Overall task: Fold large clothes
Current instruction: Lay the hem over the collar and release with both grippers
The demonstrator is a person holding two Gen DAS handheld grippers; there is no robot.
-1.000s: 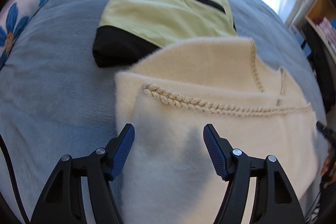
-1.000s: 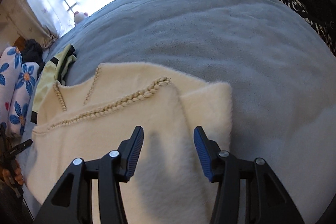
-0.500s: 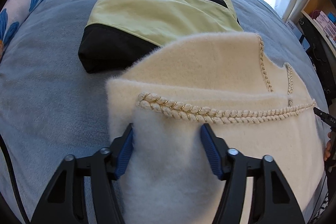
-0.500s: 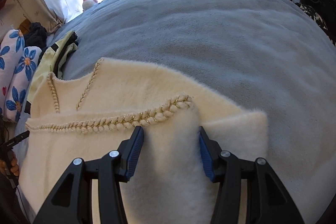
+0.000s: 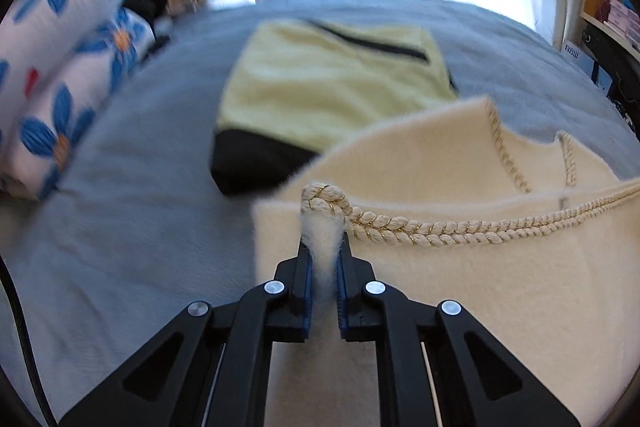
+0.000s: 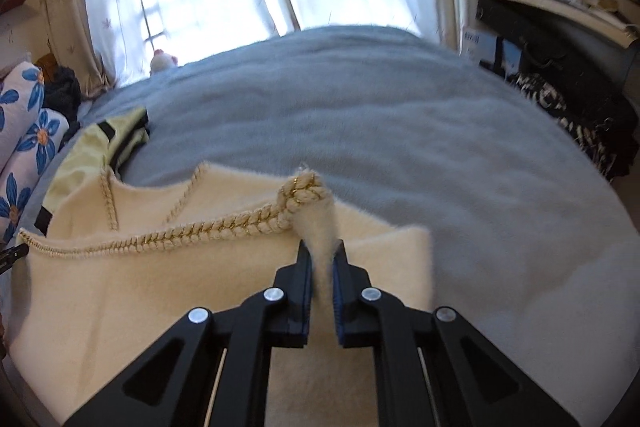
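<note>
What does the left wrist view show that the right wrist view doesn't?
Only the left wrist view: the left gripper shut on the cream garment's braided corner, and the yellow garment's whole top face.
Only the right wrist view: the right gripper pinching the opposite corner, the shelf, and open grey blanket to the right.
Both: the cream garment, the floral pillows, the window.

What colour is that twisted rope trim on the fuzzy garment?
The rope trim is cream with gold thread, clearest in the left wrist view.
</note>
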